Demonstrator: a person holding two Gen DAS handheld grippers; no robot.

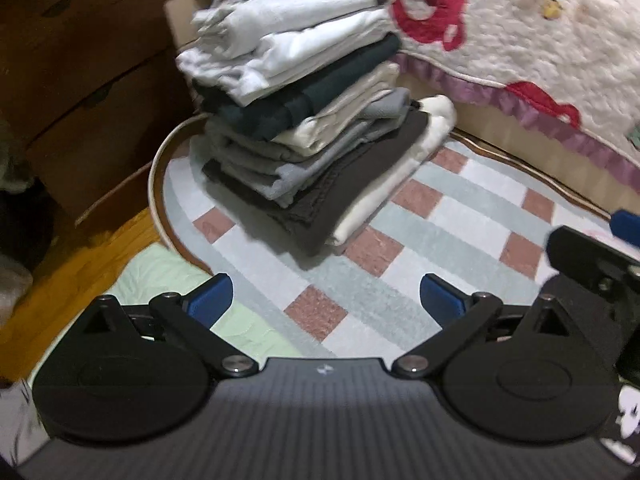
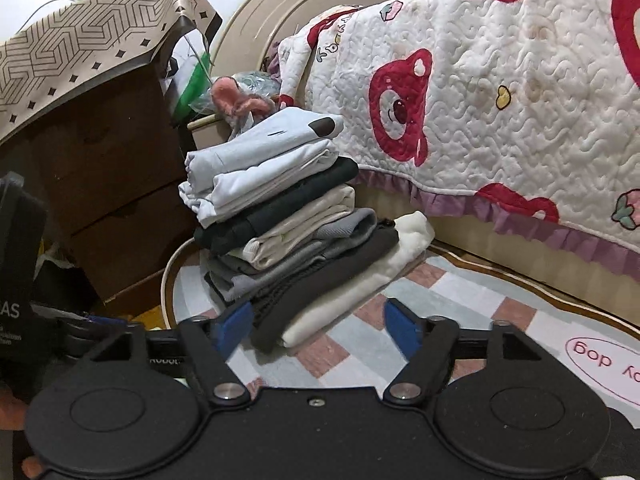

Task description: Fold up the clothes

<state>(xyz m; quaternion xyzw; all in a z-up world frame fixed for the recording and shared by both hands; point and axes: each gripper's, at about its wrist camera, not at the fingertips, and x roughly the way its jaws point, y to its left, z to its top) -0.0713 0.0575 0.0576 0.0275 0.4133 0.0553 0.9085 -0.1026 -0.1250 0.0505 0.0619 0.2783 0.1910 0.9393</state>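
Observation:
A tall stack of folded clothes (image 1: pixel 304 120) stands on a checked rug (image 1: pixel 460 208), with white pieces on top, dark and beige ones in the middle, and a cream one at the bottom. My left gripper (image 1: pixel 326 300) hangs open over the rug in front of the stack, nothing between its blue fingers (image 1: pixel 210 300). In the right wrist view the same stack (image 2: pixel 288 208) rises just beyond my right gripper (image 2: pixel 318 330), which is open and empty; its left blue finger (image 2: pixel 234 326) sits close to the stack's lowest dark layer. The right gripper's body (image 1: pixel 592 268) shows at the left view's right edge.
A bed with a white quilt printed with red bears (image 2: pixel 480 100) runs along the right of the rug. A dark wooden drawer chest (image 2: pixel 112 184) with a patterned cover stands left of the stack. A pale green mat (image 1: pixel 168 280) lies on the wooden floor at the rug's left edge.

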